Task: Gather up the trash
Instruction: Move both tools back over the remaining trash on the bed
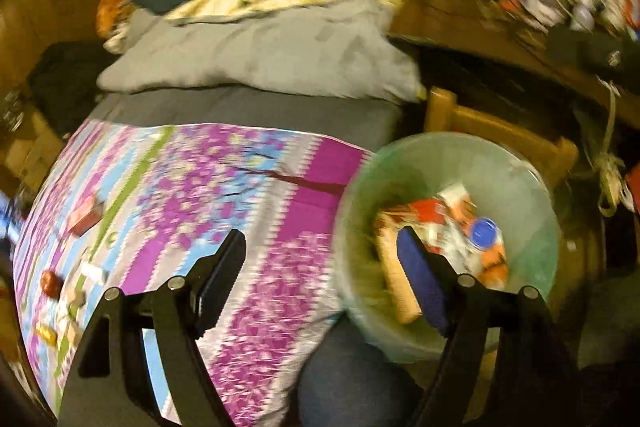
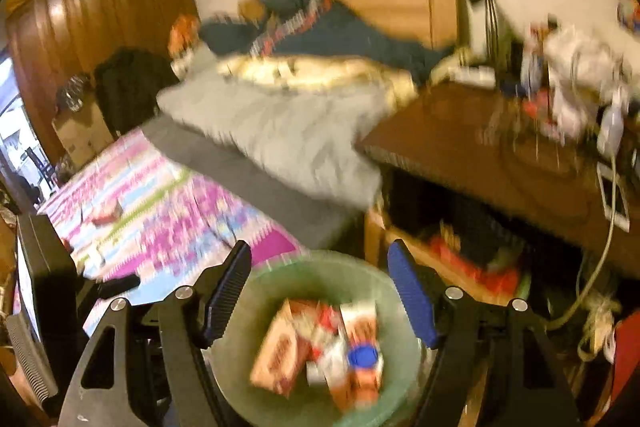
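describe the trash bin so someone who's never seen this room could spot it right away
Start at the bed with the purple and pink patterned blanket. Beside it, in front of the wooden chair, stands the trash bin. It is the only round, pale green, see-through container there, already holding boxes, wrappers and a blue lid.

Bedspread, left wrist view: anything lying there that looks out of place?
Yes. Small litter dots the patterned bedspread near its left edge: a red box, a round red item, pale scraps. The green bin stands beside the bed.
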The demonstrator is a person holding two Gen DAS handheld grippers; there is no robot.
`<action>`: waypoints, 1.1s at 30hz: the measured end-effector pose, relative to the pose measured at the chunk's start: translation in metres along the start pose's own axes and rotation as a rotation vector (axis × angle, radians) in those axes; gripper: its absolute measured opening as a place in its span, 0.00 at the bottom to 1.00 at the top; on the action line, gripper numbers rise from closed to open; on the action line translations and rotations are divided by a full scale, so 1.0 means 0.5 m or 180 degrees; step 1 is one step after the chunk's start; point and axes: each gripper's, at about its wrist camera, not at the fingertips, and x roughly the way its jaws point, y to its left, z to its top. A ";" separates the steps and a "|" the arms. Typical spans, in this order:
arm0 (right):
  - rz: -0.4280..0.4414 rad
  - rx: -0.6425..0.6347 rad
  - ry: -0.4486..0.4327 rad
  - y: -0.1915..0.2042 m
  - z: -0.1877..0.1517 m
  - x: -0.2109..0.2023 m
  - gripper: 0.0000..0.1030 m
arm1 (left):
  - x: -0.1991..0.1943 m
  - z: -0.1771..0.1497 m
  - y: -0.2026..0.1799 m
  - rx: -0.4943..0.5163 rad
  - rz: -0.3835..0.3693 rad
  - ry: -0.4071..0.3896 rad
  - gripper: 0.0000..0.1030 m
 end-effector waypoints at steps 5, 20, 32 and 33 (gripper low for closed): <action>0.0177 -0.0231 -0.0600 0.113 0.027 -0.026 0.80 | -0.024 -0.039 0.141 -0.0501 0.0520 -0.0148 0.77; 0.1297 -0.1224 -0.0423 0.574 -0.033 0.086 0.87 | -0.029 -0.376 0.650 -0.2317 0.1752 0.0377 0.79; 0.1510 -0.1479 0.0265 0.756 -0.118 0.215 0.87 | 0.118 -0.451 0.854 -0.2852 0.1938 0.0679 0.79; 0.1507 -0.1511 0.0302 0.764 -0.125 0.228 0.87 | 0.133 -0.452 0.861 -0.2835 0.1949 0.0701 0.79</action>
